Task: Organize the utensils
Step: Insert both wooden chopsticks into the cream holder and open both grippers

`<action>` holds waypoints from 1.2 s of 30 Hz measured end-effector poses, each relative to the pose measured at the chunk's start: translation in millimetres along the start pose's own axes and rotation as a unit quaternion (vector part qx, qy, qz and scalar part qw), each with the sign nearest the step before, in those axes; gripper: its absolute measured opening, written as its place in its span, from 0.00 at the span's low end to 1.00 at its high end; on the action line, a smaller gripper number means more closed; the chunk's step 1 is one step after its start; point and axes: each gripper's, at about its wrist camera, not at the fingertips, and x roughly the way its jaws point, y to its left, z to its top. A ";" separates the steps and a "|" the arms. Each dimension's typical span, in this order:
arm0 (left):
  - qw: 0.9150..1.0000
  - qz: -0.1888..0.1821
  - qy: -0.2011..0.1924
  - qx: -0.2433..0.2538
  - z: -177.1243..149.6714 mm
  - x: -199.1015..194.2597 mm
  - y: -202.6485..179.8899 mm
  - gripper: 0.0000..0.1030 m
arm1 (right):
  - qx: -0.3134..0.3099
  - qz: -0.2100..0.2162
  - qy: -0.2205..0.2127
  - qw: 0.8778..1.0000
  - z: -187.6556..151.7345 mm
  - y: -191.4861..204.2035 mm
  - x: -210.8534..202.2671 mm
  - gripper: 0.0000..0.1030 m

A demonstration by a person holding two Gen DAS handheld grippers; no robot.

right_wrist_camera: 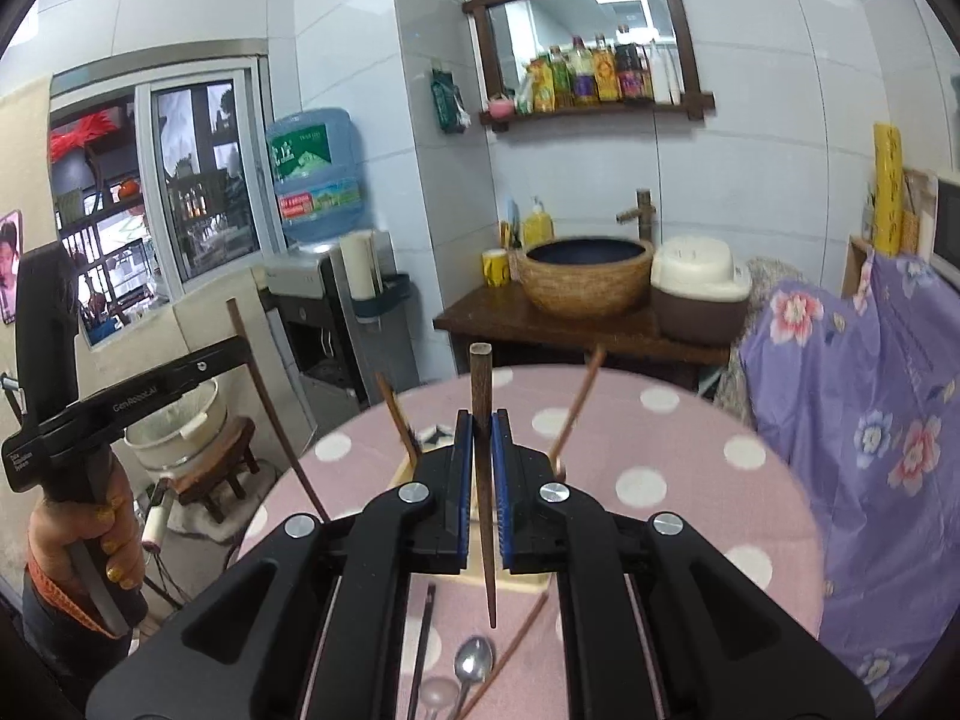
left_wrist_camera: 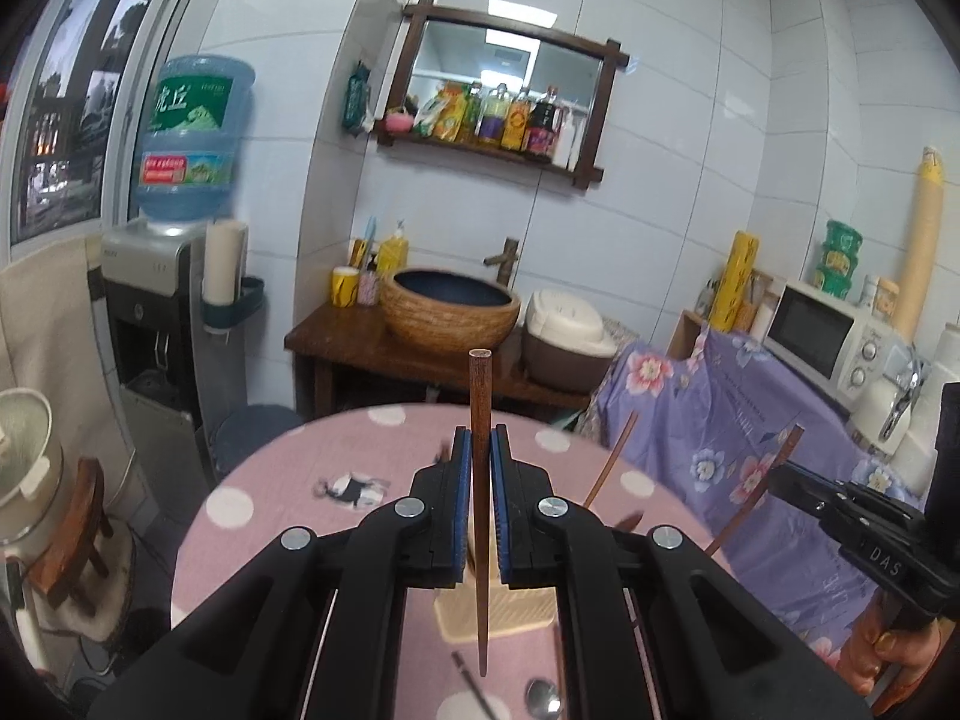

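My left gripper [left_wrist_camera: 479, 441] is shut on a dark wooden chopstick [left_wrist_camera: 479, 402], held upright above a beige utensil holder [left_wrist_camera: 498, 612] on the pink dotted table [left_wrist_camera: 288, 492]. My right gripper [right_wrist_camera: 480, 426] is shut on another dark wooden chopstick [right_wrist_camera: 480, 384], also upright above the holder [right_wrist_camera: 401, 474]. Two chopsticks [right_wrist_camera: 575, 408] lean out of the holder. The left gripper with its chopstick [right_wrist_camera: 270, 408] shows at left in the right wrist view; the right gripper [left_wrist_camera: 798, 477] shows at right in the left wrist view. A metal spoon [right_wrist_camera: 473, 660] and loose chopsticks [right_wrist_camera: 423, 642] lie on the table near me.
A wooden stand with a woven basin [left_wrist_camera: 450, 312] and a rice cooker [left_wrist_camera: 567, 336] stands behind the table. A purple floral cloth [left_wrist_camera: 750, 450] covers furniture at right, with a microwave [left_wrist_camera: 834, 336]. A water dispenser [left_wrist_camera: 162, 312] and a stool with a pot [left_wrist_camera: 36, 492] are at left.
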 end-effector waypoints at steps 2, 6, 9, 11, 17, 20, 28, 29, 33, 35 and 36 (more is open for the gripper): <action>1.000 -0.001 -0.013 -0.003 18.6 2.6 -7.9 0.08 | 0.000 -0.003 -0.015 1.000 23.6 3.6 0.7 0.07; 0.999 0.009 -0.038 -0.002 45.6 14.8 -22.0 0.08 | -0.007 -0.028 -0.040 0.999 53.8 8.3 11.9 0.07; 0.998 0.026 -0.049 0.005 45.6 29.0 -28.4 0.08 | -0.005 -0.040 -0.041 0.998 52.0 8.4 32.7 0.07; 0.999 0.034 -0.041 0.010 35.0 43.7 -30.6 0.08 | -0.003 -0.048 -0.034 0.998 41.0 5.9 48.2 0.07; 0.999 0.047 0.004 0.007 -20.7 81.4 -19.4 0.08 | 0.004 -0.057 0.013 0.998 -10.9 -1.5 93.0 0.07; 0.998 0.048 0.029 0.000 -44.4 94.0 -12.3 0.08 | 0.005 -0.058 0.029 0.998 -28.4 -2.0 106.0 0.07; 0.997 0.051 0.061 -0.010 -73.9 112.3 -0.2 0.08 | 0.005 -0.067 0.040 0.997 -49.0 -5.3 118.7 0.07; 0.997 0.051 0.060 -0.009 -74.0 111.0 -0.2 0.08 | 0.003 -0.069 0.036 0.997 -49.8 -5.5 117.4 0.07; 0.997 0.041 0.061 -0.001 -74.1 102.7 -2.8 0.08 | -0.004 -0.064 0.018 0.998 -50.5 -3.8 107.1 0.11; 0.998 0.038 0.054 0.006 -75.4 92.9 -4.9 0.12 | -0.007 -0.068 0.007 0.998 -52.0 -1.6 97.4 0.31; 0.998 0.036 0.049 0.009 -77.0 85.0 -5.1 0.22 | -0.008 -0.073 -0.005 0.997 -53.1 -0.4 90.7 0.52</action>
